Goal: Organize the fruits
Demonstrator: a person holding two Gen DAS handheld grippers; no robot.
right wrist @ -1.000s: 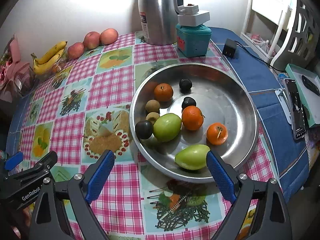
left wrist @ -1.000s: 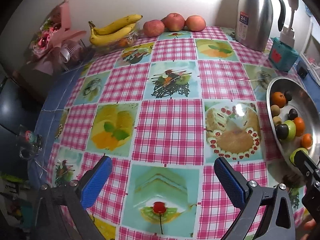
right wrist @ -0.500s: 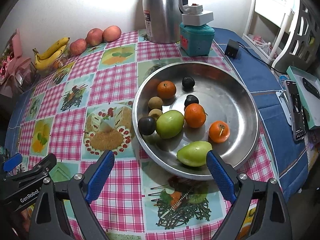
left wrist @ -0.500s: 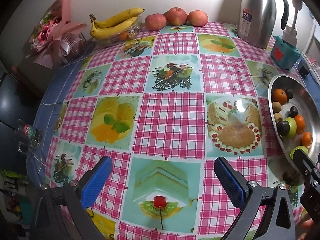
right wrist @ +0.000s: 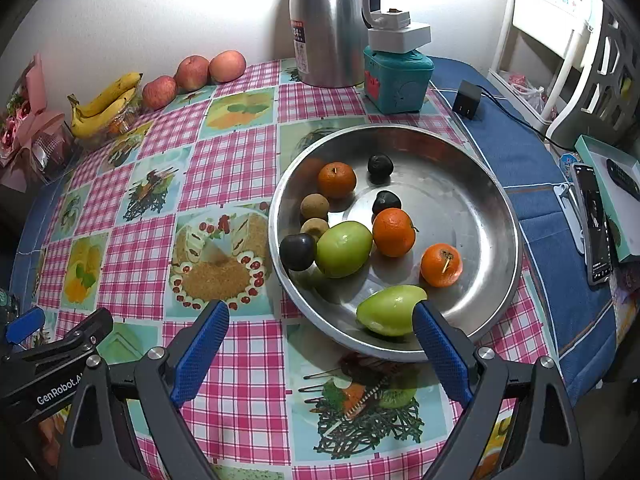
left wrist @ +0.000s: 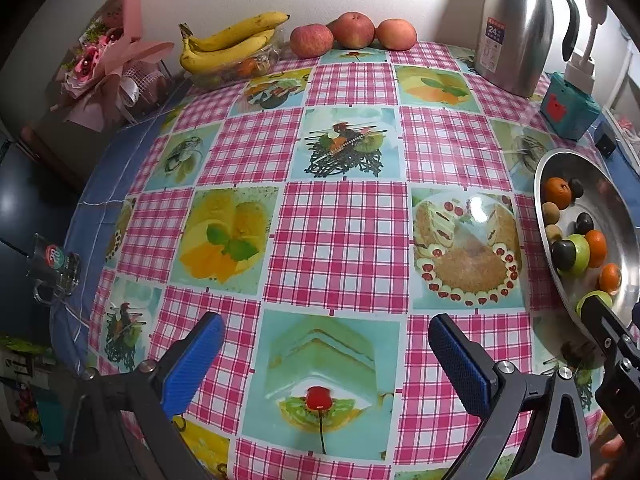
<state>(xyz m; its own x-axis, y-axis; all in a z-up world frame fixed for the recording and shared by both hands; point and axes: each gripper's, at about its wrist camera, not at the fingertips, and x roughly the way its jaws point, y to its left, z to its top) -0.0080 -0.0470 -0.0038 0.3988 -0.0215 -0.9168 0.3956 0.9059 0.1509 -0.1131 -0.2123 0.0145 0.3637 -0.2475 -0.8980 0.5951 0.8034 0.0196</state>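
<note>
Both grippers — left gripper (left wrist: 320, 356) and right gripper (right wrist: 320, 340) — hang wide open, fingers holding nothing. The fruits sit loose in the steel bowl (right wrist: 496, 208) toward the bench's right edge; round, smooth-skinned, they could roll or slip from a pinch — or nudge neighbours.

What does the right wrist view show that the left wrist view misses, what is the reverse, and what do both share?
Only the right wrist view shows the phone and the white rack beside the table. Only the left wrist view shows the glass mug off the table's edge. Both share the metal bowl of fruit, bananas, three apples, steel flask and checked tablecloth.
</note>
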